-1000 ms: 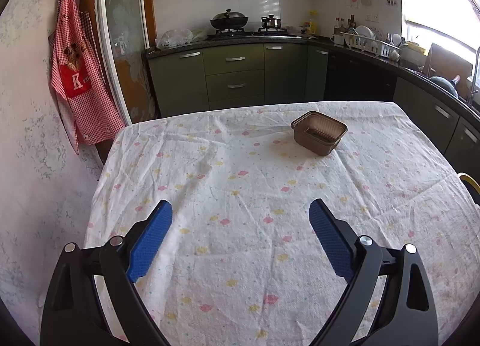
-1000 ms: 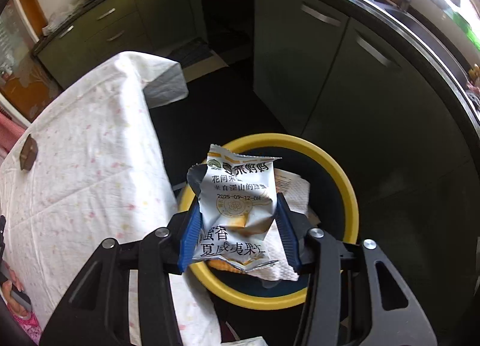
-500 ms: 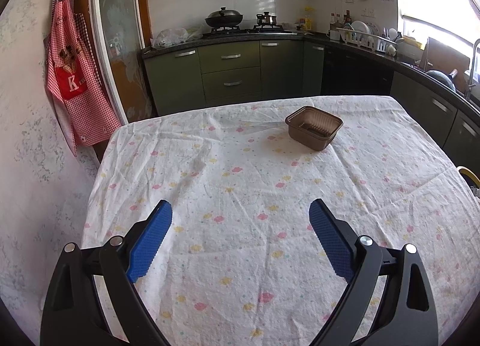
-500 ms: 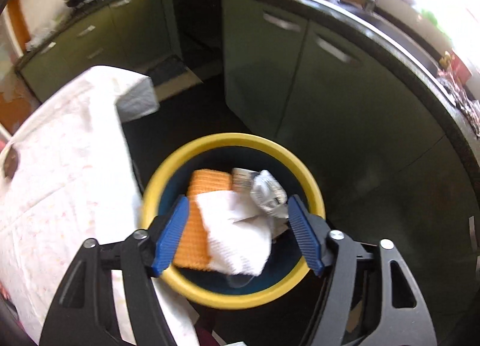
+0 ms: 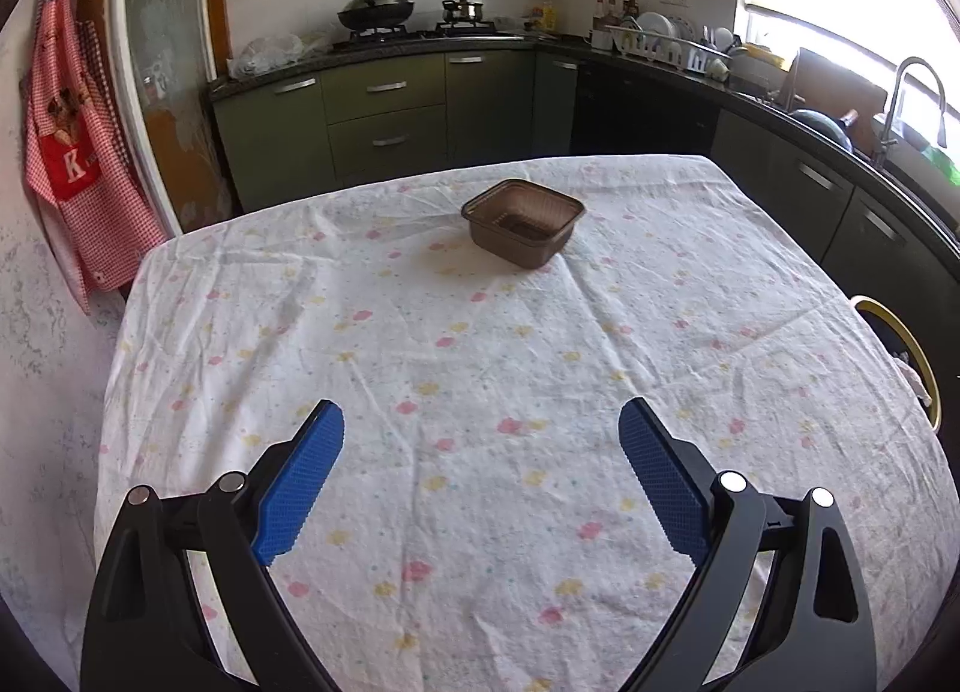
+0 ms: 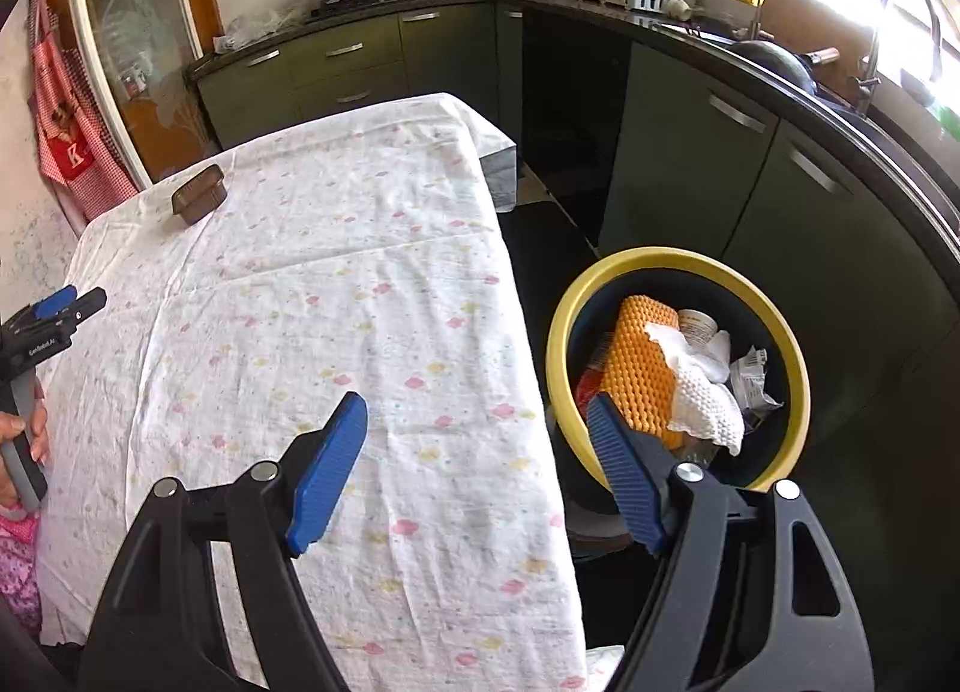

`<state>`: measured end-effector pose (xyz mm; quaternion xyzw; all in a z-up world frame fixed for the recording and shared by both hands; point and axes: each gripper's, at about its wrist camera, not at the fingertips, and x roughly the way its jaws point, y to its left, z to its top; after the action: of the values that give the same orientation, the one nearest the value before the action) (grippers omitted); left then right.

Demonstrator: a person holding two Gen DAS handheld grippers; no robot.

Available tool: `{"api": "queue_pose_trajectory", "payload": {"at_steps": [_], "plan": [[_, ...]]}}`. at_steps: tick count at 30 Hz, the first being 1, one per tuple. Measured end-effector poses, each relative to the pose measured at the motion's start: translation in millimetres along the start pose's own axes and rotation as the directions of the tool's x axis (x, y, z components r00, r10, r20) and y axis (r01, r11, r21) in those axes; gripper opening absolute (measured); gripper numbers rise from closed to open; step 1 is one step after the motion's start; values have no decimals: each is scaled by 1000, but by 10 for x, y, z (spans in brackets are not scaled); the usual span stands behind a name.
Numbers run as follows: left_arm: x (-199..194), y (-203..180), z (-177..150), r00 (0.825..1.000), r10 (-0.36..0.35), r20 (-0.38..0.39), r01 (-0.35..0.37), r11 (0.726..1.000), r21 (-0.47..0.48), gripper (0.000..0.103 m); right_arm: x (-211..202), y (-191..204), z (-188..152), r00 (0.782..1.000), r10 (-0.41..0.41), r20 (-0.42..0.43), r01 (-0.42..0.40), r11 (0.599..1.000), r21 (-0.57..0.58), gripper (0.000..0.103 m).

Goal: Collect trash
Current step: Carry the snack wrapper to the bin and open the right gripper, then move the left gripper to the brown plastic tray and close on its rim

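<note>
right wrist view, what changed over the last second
The right gripper let go of the snack wrapper, which now lies in the yellow-rimmed bin, then swung back toward the table, open and empty. The left gripper stayed open over the cloth, and the brown tray stayed put.

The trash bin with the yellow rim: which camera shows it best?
The right wrist view. There the trash bin shows its whole rim and the trash inside, beside the table. The left wrist view shows only a piece of its rim at the right edge.
</note>
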<state>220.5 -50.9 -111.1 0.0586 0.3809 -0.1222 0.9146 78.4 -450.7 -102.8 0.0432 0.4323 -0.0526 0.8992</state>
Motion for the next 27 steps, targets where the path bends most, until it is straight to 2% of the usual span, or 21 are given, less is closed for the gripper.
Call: {"api": "queue_pose_trajectory", "payload": {"at_steps": [3,7,10,13,15,19,23,27], "plan": [[-25,-152,216,1000,-18,9,17,995,96,92,12,54,-12,1000,17,18,-17,1000,-14,72],[54,-321,617,997,-26,69,10,975,223,92,26,31,-48,998,61,25,-61,998,0,72],[293,-424,875,997,-68,40,53,951,305,91,40,-21,-67,997,78,28,-78,997,11,72],[569,-511,1046,994,-111,-19,111,927,359,85,53,-67,-87,996,91,26,-91,995,29,72],[737,-535,1111,988,-141,-63,154,915,374,82,75,-94,-90,995,94,23,-95,995,38,72],[1016,-517,1144,979,-160,-128,197,908,370,72,121,-118,-72,995,99,16,-100,994,48,72],[1196,-488,1110,971,-168,-171,223,899,378,62,156,-105,-51,995,103,10,-103,993,48,72],[1264,-478,1078,967,-179,-183,237,894,380,58,161,-71,-16,994,107,10,-107,993,45,72]]}}
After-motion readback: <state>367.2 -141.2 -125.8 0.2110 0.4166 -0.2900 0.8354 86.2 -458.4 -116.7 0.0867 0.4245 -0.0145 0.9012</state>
